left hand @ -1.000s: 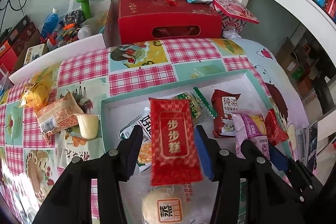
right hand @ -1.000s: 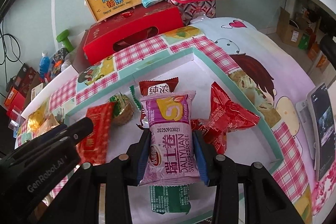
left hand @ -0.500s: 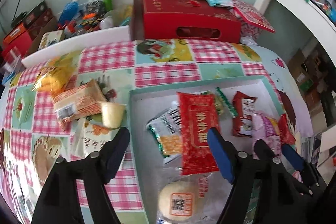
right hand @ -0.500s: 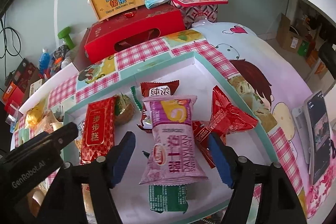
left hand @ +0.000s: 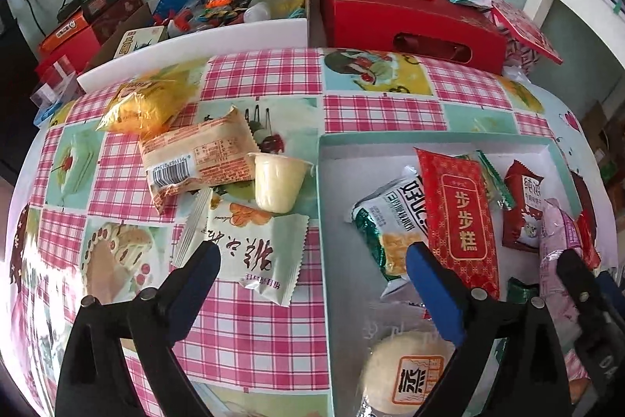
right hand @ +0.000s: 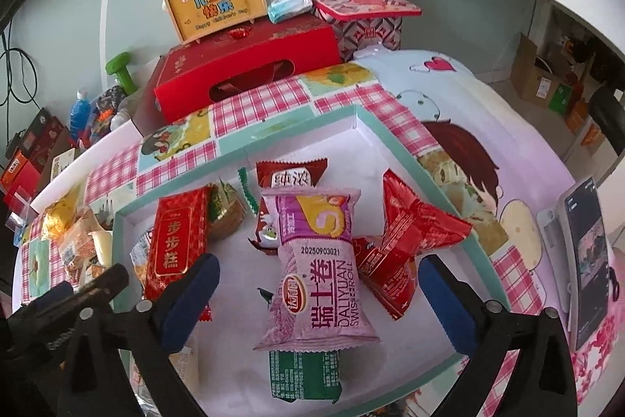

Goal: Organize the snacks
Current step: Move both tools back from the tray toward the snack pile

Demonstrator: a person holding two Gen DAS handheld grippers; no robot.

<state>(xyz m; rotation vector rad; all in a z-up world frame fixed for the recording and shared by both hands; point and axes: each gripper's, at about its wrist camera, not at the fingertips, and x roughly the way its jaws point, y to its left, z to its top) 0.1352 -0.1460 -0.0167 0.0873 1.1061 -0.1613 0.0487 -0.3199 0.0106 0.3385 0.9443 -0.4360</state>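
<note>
Pink-checked tablecloth [left hand: 250,331] (teal-rimmed tray [left hand: 322,206])

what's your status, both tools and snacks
Left tool open, empty. Right tool open over purple swiss roll in tray. Four snacks outside, nearest pale green packet.

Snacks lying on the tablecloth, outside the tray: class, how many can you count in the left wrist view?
4: a yellow bag farthest back, an orange packet in front of it, a pudding cup beside the tray, and a pale green packet nearest. Others may be hidden.
</note>
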